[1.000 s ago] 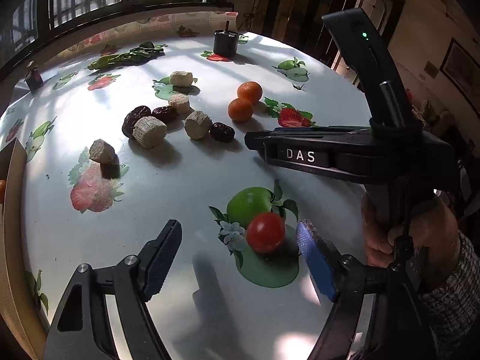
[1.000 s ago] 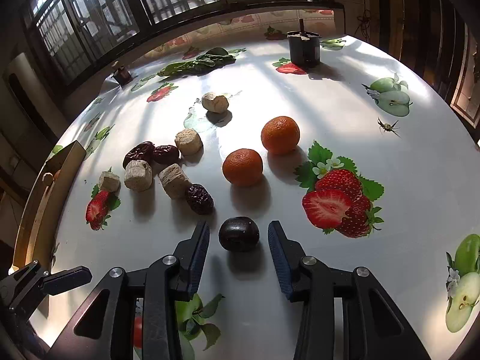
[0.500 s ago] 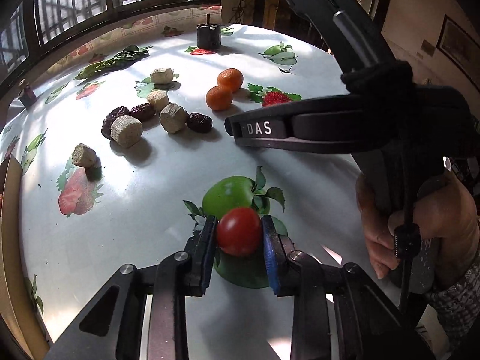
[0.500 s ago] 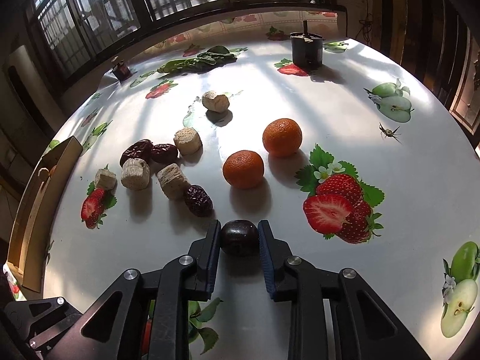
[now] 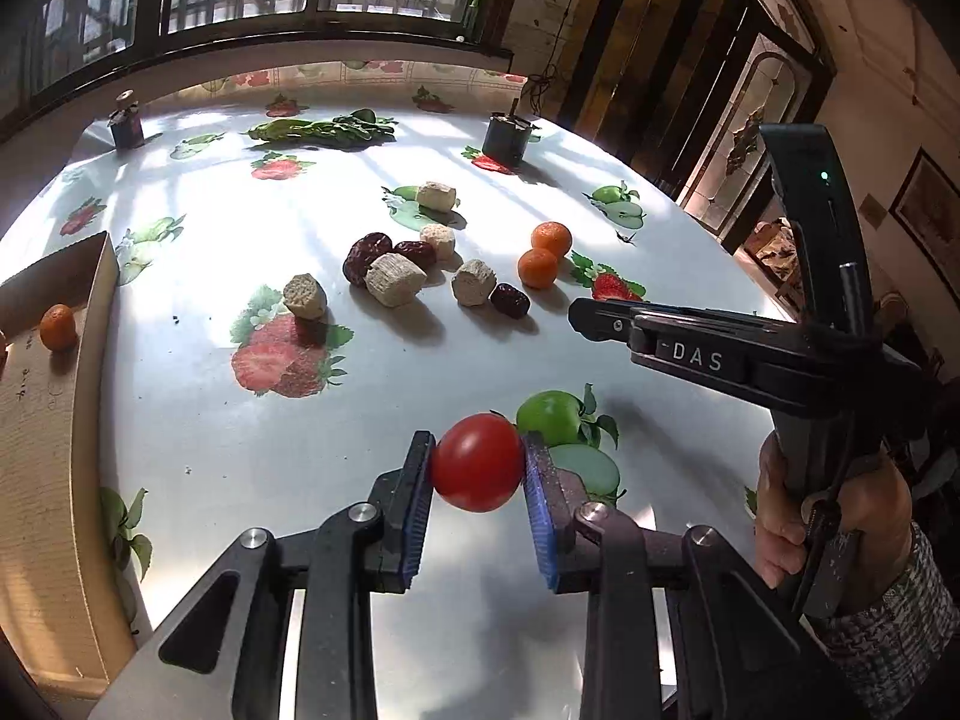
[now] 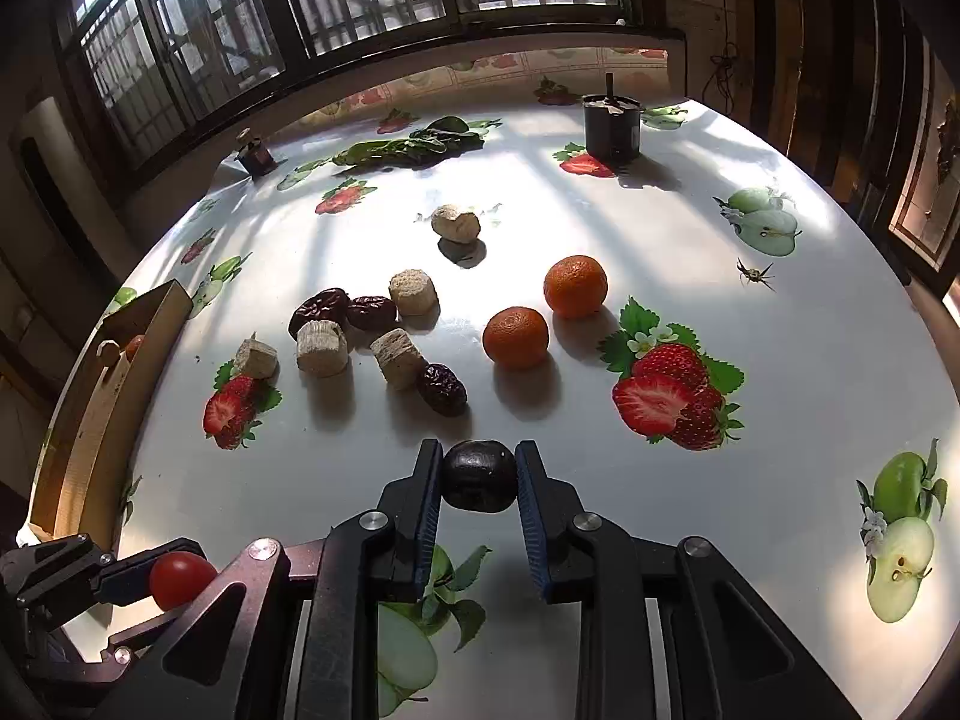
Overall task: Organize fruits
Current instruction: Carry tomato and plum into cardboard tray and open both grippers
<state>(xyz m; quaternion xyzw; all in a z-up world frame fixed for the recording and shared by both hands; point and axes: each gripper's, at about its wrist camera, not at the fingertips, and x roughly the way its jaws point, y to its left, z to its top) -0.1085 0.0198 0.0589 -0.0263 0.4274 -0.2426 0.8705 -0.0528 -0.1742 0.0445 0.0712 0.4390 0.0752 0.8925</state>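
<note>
Now both grippers have a fruit. The left gripper (image 5: 478,465) is clamped on the red tomato (image 5: 477,462), low in the middle of its view, and the tomato looks lifted off the table (image 5: 240,432). The right gripper (image 6: 479,475) is clamped on the dark plum (image 6: 480,476), low in the middle of its view.

A second ago both sets of jaws stood wide apart, with each fruit sitting on the table between them.

So the picking up is done. Next, I think, both fruits go to the cardboard box (image 5: 96,324) at the left, where one orange (image 5: 57,327) sits.
</note>
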